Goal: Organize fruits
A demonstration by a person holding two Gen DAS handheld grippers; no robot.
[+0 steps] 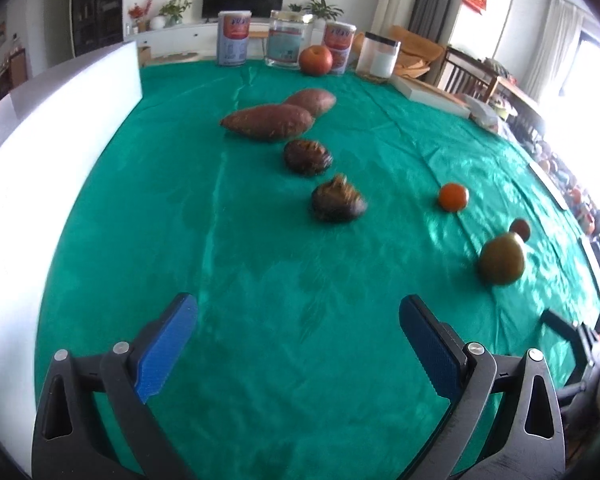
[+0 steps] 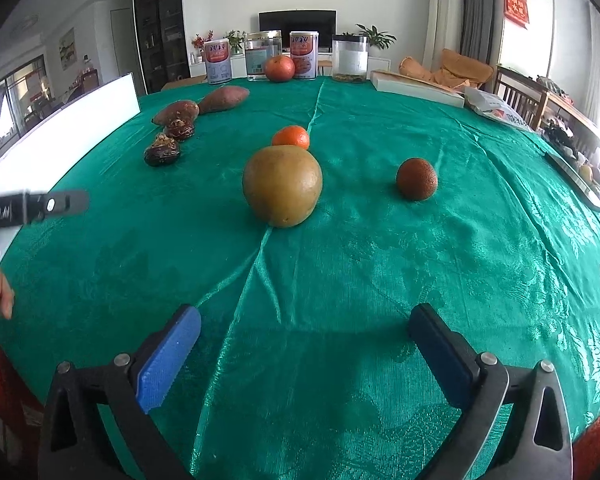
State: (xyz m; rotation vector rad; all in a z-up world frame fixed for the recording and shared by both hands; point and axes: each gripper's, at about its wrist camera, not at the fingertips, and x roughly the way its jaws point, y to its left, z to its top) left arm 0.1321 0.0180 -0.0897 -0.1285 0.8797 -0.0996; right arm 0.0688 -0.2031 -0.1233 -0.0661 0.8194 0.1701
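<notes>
The left gripper (image 1: 298, 346) hangs over the near edge of the green-clothed table (image 1: 260, 264) with its blue pads (image 1: 168, 346) spread wide, holding and touching nothing. The right gripper (image 2: 306, 354) is likewise released, pads (image 2: 168, 358) far apart above the cloth, also empty. Counted on the table: two sweet potatoes (image 1: 268, 122), lying just beside each other toward the far left; two dark, rough bulbs (image 1: 308, 157) in a line nearer than them; one small orange tangerine (image 2: 291, 137) near the middle; one large yellow-green round fruit (image 2: 282, 185) just in front of it; one small reddish-brown fruit (image 2: 417, 179) to its right, apart from it. Along the far edge stand one red-orange apple-like fruit (image 2: 279, 68), two printed tins (image 2: 217, 61), and two clear jars (image 2: 350, 58). A white board (image 1: 60, 112) runs along the left edge, and a flat box (image 2: 416, 88) lies at the far right corner.
</notes>
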